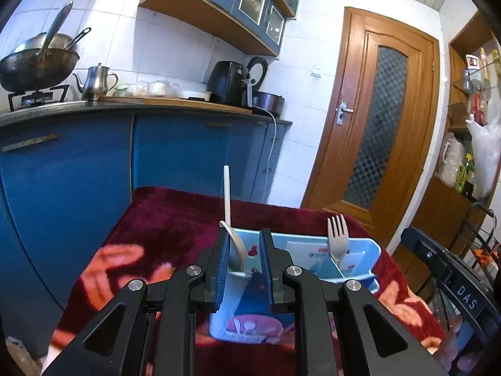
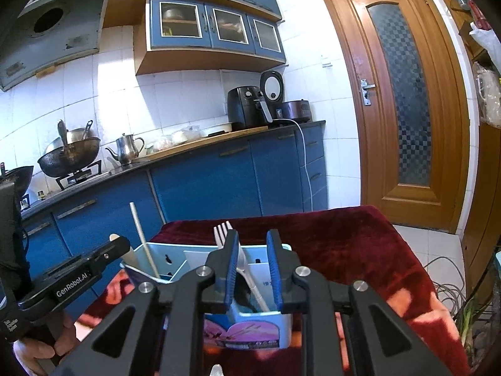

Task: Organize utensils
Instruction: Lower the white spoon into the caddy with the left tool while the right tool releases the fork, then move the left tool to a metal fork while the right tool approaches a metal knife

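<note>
A light blue divided utensil holder (image 1: pixel 360 244) (image 2: pixel 156 249) stands on a dark red blanket. In the left wrist view a beige spoon (image 1: pixel 236 250) leans in its left compartment beside an upright chopstick (image 1: pixel 227 194), and a beige fork (image 1: pixel 337 238) stands in the right compartment. My left gripper (image 1: pixel 244 250) is open, its blue pads on either side of the spoon, over the holder's left end. My right gripper (image 2: pixel 252 263) is open above the holder's right compartment, with the fork (image 2: pixel 224 233) by its left pad. The left gripper (image 2: pixel 116 246) also shows in the right wrist view.
The blanket (image 1: pixel 175 219) (image 2: pixel 353 244) covers a small table. Blue kitchen cabinets (image 1: pixel 175 153) stand behind with a wok (image 1: pixel 37 65), kettle (image 1: pixel 95 81) and air fryer (image 1: pixel 230 83). A wooden door (image 1: pixel 379 119) is at the right. A black chair (image 1: pixel 454 275) stands right of the table.
</note>
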